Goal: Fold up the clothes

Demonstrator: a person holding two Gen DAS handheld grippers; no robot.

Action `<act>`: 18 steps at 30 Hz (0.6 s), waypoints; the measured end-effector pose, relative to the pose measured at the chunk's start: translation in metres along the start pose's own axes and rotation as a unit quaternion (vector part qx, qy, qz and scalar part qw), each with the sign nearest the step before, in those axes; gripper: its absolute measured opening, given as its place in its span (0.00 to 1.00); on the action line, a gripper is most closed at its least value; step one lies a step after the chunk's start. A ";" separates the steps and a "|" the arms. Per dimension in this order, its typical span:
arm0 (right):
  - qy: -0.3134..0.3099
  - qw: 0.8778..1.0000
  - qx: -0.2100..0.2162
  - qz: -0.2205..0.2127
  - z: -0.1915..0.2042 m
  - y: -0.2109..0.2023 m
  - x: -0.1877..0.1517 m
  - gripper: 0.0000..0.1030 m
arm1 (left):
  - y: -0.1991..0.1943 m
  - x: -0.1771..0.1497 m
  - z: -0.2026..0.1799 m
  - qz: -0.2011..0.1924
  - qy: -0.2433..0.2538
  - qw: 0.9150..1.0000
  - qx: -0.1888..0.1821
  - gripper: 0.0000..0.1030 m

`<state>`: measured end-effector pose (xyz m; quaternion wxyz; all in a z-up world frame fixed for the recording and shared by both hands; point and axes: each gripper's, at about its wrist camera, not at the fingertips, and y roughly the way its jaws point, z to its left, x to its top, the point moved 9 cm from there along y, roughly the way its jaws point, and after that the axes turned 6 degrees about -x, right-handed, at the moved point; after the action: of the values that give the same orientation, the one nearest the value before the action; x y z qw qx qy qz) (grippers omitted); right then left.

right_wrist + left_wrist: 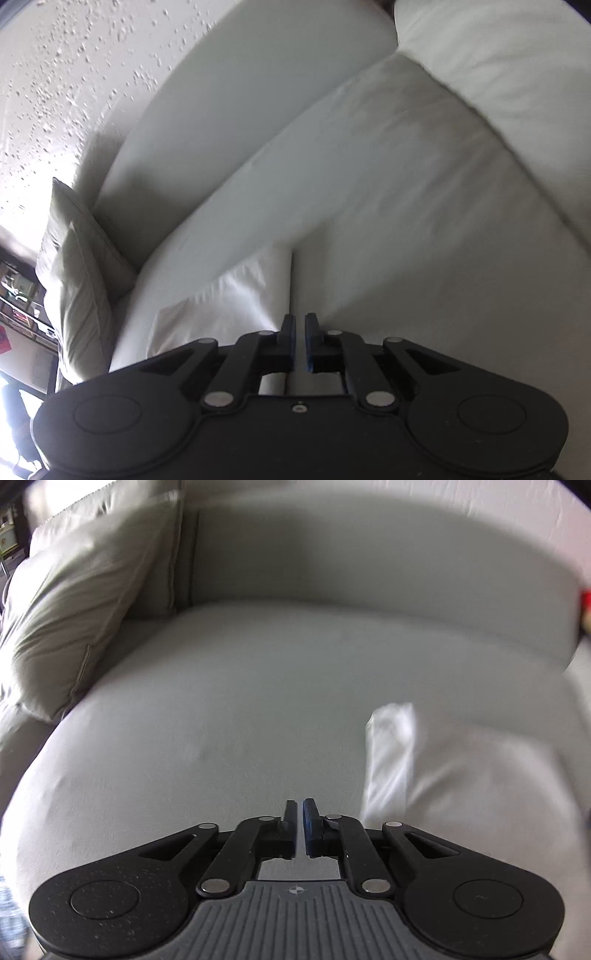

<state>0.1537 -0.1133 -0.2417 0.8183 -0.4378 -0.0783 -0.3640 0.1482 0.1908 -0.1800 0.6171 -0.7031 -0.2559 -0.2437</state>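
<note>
White garment [229,302]: thin pale cloth, lying on the seat cushion [229,709] of a light grey-green sofa, its exact kind not readable. In the right wrist view it shows as a flat piece with two straight edges meeting at a squared corner, which would fit cloth already folded over, or simply cloth laid out flat; the pictures do not settle which. In the left wrist view the same white cloth sits to the right, blurred, with a raised narrow flap and soft creases.

Handling, as judged: light, limp, no stiffness; it should drape and sag when lifted and may slide on the smooth upholstery. Not fragile. Best hold: a pinch on a corner or along a straight edge, one layer or all layers together, not the slack middle.

Left gripper [299,812]: fingers nearly together, a thin gap between, nothing in them; over bare cushion, cloth to its right.

Right gripper [299,326]: fingers likewise nearly together and empty, tips just beside the cloth's straight edge.

Surroundings: backrest [369,561]; loose pillow [81,602] at the sofa's end; textured wall [55,74] behind.
</note>
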 end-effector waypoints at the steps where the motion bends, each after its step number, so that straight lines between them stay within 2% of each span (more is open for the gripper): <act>1: -0.001 1.000 0.006 -0.006 0.002 -0.005 0.004 0.11 | -0.004 0.004 -0.007 -0.012 0.000 1.000 -0.022 0.08; 5: 0.003 0.999 0.045 -0.013 0.015 -0.011 0.016 0.12 | -0.023 0.020 -0.033 -0.062 -0.002 0.992 -0.112 0.09; 8: 0.006 0.997 0.081 0.004 0.030 -0.003 0.017 0.14 | 0.006 0.021 -0.068 -0.029 0.052 0.990 -0.130 0.09; 11: -0.005 0.994 0.097 0.040 0.046 0.019 0.009 0.14 | 0.039 0.022 -0.083 0.002 0.089 0.988 -0.123 0.09; 13: -0.009 0.992 0.101 0.069 0.049 0.039 0.002 0.14 | 0.060 0.022 -0.080 0.020 0.086 0.989 -0.118 0.09; 15: -0.003 0.989 0.103 0.104 0.047 0.061 -0.005 0.14 | 0.075 0.024 -0.065 0.023 0.079 0.992 -0.092 0.09; 17: 0.010 0.991 0.091 0.095 0.036 0.074 -0.005 0.02 | 0.087 0.027 -0.045 0.014 0.052 0.997 -0.059 0.11; 18: 0.014 0.994 0.079 0.080 0.029 0.077 -0.001 0.00 | 0.091 0.029 -0.036 0.010 0.034 0.998 -0.050 0.11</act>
<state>0.2093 -0.0633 -0.2754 0.8778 -0.3715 -0.0607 -0.2964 0.2286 0.1465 -0.2242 0.5922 -0.7267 -0.2149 -0.2739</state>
